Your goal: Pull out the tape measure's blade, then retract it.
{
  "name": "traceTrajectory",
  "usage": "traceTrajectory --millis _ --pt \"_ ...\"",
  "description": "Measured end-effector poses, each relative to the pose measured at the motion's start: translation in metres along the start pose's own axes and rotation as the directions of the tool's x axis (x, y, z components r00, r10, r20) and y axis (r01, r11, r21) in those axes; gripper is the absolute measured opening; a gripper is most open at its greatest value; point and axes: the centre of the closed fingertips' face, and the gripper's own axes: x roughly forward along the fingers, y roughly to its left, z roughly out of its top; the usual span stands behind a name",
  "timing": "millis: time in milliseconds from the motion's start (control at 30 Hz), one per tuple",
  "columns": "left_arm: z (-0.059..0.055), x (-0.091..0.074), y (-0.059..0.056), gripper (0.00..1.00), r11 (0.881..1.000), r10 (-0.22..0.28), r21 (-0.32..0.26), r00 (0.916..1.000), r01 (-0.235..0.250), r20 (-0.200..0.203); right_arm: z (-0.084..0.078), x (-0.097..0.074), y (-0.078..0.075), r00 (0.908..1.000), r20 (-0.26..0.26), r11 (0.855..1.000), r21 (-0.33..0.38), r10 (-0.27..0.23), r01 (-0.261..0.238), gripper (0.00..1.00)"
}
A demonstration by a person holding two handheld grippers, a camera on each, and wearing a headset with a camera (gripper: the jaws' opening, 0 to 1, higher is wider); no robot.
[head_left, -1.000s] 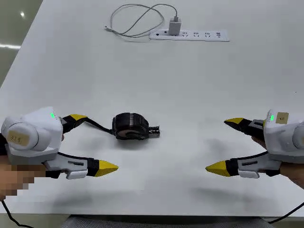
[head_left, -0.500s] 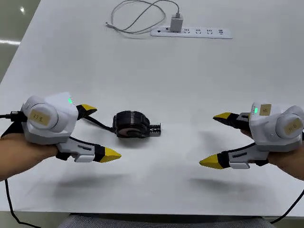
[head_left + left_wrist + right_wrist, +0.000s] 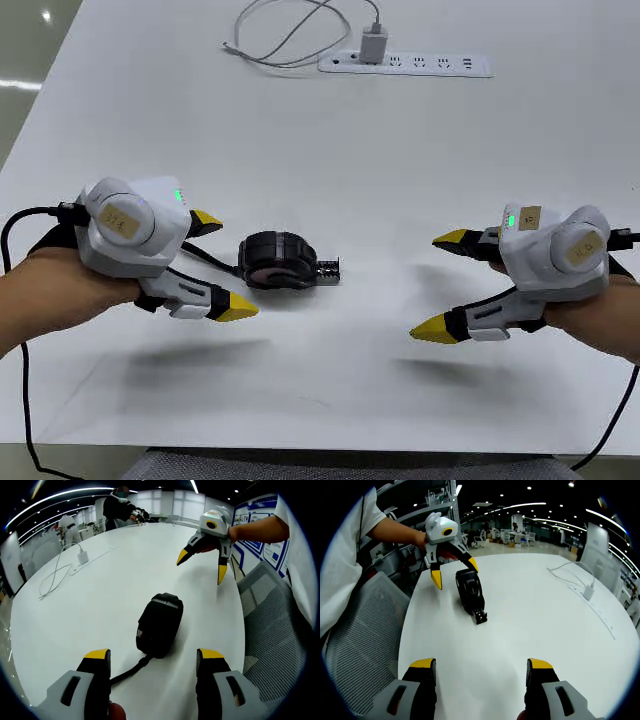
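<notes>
1. Both my grippers are spread wide and hold nothing. My left gripper (image 3: 226, 266) hovers just beside the tape measure (image 3: 278, 263), which lies on its side on the white table (image 3: 330, 150). My right gripper (image 3: 436, 285) is well apart from it, facing the blade hook (image 3: 328, 270).
2. The case sits just ahead of my left fingertips (image 3: 97, 654), not between them. If I closed from here, I think I'd nip only the wrist strap (image 3: 131, 670), which trails back between my jaws. The case would then drag or swing instead of sitting firm.
3. The case is rounded and lies flat. Closing off-centre across its curve could squirt it away over the smooth table top, possibly toward the near edge.
4. The hook is small and low against the table. My right tips could slide over it or pin it to the surface. I cannot tell from these views how far it stands clear of the case.
5. If my left hold is weak when the right pulls, the whole tape measure would likely follow my right hand and the blade wouldn't pay out.
6. When retracting, releasing the hook all at once would probably let the blade whip back and jolt the case out of my left jaws. I'd rather feed it in slowly.
7. A blade lock, if there is one and it's set, would fight the pull or stop the return. I cannot see one or its position.
</notes>
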Motion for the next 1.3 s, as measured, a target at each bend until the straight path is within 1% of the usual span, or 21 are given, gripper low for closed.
traceTrajectory --millis 33,233,367,600,900,1133,1300 --pt "0.000 0.001 0.000 0.64 1.000 -0.003 0.003 1.0000 0.003 -0.002 0.000 0.001 0.000 1.0000 -0.002 1.000 -0.002 0.002 -0.002 0.71" --pt "0.001 0.008 0.001 0.55 1.000 -0.015 0.026 0.9996 0.016 -0.022 0.005 0.006 -0.003 0.9999 -0.004 1.000 -0.007 0.014 -0.014 0.70" --pt "0.000 0.013 0.002 0.49 0.999 -0.022 0.043 0.9989 0.024 -0.042 0.007 0.009 -0.004 0.9998 -0.004 1.000 -0.010 0.021 -0.021 0.70" --pt "0.000 0.018 0.004 0.40 0.997 -0.033 0.062 0.9979 0.036 -0.057 0.009 0.014 -0.004 0.9996 -0.002 1.000 -0.011 0.030 -0.030 0.69" --pt "0.001 0.025 0.003 0.33 0.996 -0.042 0.078 0.9972 0.047 -0.062 0.011 0.019 -0.006 0.9993 0.004 0.999 -0.020 0.036 -0.036 0.68" --pt "0.000 0.030 -0.002 0.29 0.994 -0.056 0.086 0.9957 0.063 -0.074 0.012 0.025 -0.008 0.9991 0.009 0.999 -0.022 0.042 -0.042 0.66" --pt "0.000 0.031 -0.002 0.28 0.994 -0.057 0.087 0.9955 0.063 -0.075 0.013 0.027 -0.009 0.9989 0.013 0.999 -0.027 0.045 -0.044 0.65"
